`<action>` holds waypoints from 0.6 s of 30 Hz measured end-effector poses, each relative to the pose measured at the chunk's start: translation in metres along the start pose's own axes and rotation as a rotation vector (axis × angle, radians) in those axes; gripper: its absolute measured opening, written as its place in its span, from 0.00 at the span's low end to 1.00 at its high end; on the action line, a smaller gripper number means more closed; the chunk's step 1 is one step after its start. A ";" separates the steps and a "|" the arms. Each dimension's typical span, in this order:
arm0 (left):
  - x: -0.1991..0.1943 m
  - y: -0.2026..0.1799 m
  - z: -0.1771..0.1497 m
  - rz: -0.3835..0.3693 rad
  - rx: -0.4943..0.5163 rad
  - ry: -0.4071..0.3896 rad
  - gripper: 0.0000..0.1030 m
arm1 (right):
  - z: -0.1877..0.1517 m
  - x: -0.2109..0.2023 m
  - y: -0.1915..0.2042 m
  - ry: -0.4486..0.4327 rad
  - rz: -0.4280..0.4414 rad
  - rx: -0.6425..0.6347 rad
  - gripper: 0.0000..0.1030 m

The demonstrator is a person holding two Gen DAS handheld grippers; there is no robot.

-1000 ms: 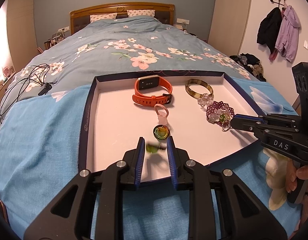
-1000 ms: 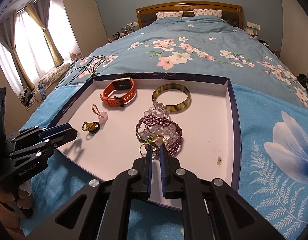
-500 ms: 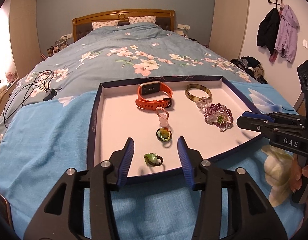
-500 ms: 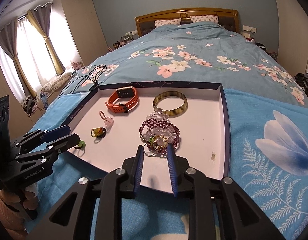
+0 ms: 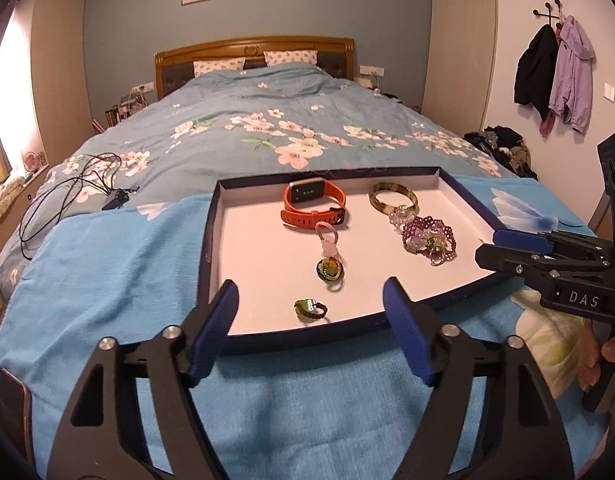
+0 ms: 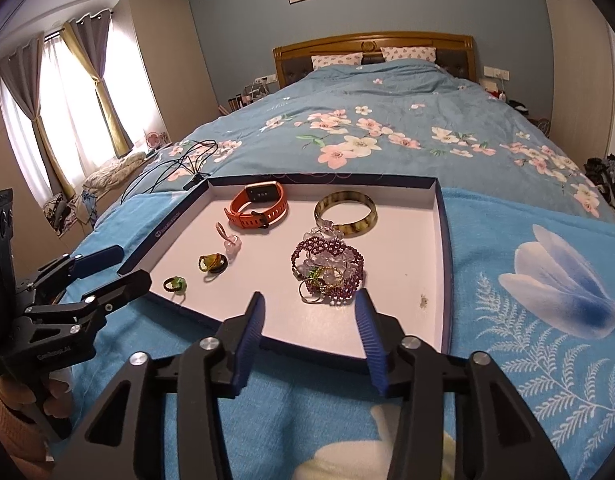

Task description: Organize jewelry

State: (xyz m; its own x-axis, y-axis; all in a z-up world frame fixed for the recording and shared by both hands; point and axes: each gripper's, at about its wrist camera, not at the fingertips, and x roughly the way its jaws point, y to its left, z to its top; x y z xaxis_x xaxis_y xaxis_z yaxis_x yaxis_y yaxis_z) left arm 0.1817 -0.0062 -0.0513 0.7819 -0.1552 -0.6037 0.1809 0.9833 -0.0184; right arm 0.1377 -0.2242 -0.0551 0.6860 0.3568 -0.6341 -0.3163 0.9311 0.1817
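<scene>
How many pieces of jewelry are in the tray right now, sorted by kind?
Smart bands: 1, the orange band
Bangles: 1, the mottled bangle
Beaded bracelets: 1, the purple beaded bracelet, with small rings on it too tangled to count
Rings lying apart: 3, the pink ring, the yellow-green ring, the green ring
Total: 6 in the tray

We see our right gripper with its blue fingers spread wide, holding nothing, over the near rim of the tray. Just beyond its tips lies the purple beaded bracelet tangled with rings. Farther ahead sit a horn-patterned bangle and an orange smartwatch. Our left gripper hovers near a green ring.
</scene>
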 end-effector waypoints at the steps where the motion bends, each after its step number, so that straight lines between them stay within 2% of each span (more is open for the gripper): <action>1: -0.004 0.000 -0.001 0.000 0.002 -0.009 0.76 | -0.001 -0.003 0.001 -0.012 -0.006 -0.003 0.57; 3: -0.011 -0.001 -0.002 0.006 0.005 -0.033 0.89 | -0.004 -0.008 0.004 -0.032 -0.012 -0.013 0.64; 6: -0.022 -0.001 -0.003 0.018 0.011 -0.072 0.95 | -0.007 -0.017 0.010 -0.064 -0.039 -0.035 0.78; 9: -0.035 0.002 -0.005 0.021 -0.005 -0.102 0.95 | -0.012 -0.024 0.016 -0.099 -0.054 -0.057 0.84; 11: -0.044 0.004 -0.007 0.029 -0.015 -0.127 0.95 | -0.016 -0.029 0.021 -0.118 -0.069 -0.076 0.93; 18: -0.077 0.008 -0.016 0.051 -0.030 -0.196 0.95 | -0.028 -0.043 0.028 -0.165 -0.088 -0.078 0.93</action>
State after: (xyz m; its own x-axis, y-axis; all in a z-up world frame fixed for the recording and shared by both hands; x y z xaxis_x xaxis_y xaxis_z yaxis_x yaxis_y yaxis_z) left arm 0.1136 0.0147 -0.0178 0.8914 -0.1177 -0.4376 0.1226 0.9923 -0.0171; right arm 0.0808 -0.2154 -0.0438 0.8093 0.2878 -0.5121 -0.2955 0.9529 0.0684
